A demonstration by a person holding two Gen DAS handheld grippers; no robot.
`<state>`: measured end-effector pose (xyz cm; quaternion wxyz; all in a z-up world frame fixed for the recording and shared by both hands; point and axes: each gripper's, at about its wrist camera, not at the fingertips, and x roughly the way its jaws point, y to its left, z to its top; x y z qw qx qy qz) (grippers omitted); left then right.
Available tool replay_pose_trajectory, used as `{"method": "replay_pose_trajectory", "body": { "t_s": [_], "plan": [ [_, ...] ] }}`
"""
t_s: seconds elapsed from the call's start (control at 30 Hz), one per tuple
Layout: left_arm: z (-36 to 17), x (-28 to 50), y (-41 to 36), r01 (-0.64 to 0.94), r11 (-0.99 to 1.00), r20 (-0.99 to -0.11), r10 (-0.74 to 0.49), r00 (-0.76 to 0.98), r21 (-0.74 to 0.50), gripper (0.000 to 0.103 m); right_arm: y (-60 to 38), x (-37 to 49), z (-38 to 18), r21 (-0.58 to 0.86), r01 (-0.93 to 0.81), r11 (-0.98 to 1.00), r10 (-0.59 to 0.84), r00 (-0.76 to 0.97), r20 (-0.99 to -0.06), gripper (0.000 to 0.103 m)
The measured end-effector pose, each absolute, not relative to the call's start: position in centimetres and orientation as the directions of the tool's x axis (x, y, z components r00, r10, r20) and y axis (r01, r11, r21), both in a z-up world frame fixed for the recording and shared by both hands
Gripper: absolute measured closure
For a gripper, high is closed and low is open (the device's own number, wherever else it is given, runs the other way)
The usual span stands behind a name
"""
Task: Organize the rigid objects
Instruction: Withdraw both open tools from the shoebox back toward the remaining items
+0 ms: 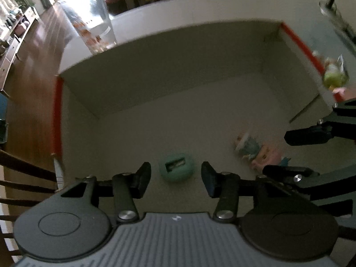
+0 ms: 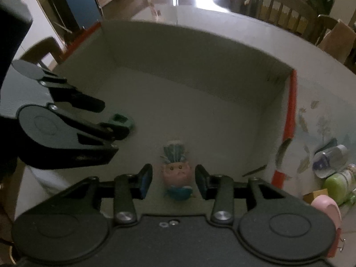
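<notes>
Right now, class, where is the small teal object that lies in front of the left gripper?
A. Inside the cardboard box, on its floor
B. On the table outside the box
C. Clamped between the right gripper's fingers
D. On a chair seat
A: the teal object lies on the floor of the cardboard box, between the open fingers of the left gripper, with the box walls rising behind it.
</notes>
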<state>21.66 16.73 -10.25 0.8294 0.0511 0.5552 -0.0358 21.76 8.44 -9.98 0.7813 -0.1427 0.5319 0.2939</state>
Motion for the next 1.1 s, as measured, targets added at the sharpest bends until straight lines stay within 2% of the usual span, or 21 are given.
{"method": "replay_pose_trajectory", "body": {
  "t_s": [0.37,0.8,0.97,1.07,1.1],
  "plan": [
    [-5.4,18.8,16.4,0.056,0.998,-0.842,-0.020,0.540,0.012,0.054,5.4,19.0,-5.9,0.145,-0.594,0.791,0.409,0.338,-0.848,0.058],
    [-1.2,13.7,15.6,0.014,1.000,-0.735,-0.005,0.678,0.006,0.053,2.5,16.0,-2.2,0.176,-0.599,0.781,0.502,0.436,-0.747,0.048],
    [0.0,12.1,14.4,0.017,1.000,-0.700,0.000,0.714,0.017,0.053,1.2,14.5,-1.6,0.187,-0.599,0.779,0.523,0.456,-0.720,0.047],
    [0.3,11.2,13.9,0.016,1.000,-0.683,-0.002,0.730,0.014,0.041,0.5,13.9,-1.4,0.195,-0.598,0.777,0.534,0.463,-0.707,0.047],
    [0.5,10.9,13.7,0.017,1.000,-0.678,-0.004,0.735,0.012,0.041,0.3,13.7,-1.3,0.196,-0.599,0.776,0.538,0.468,-0.701,0.047]
  ]
}}
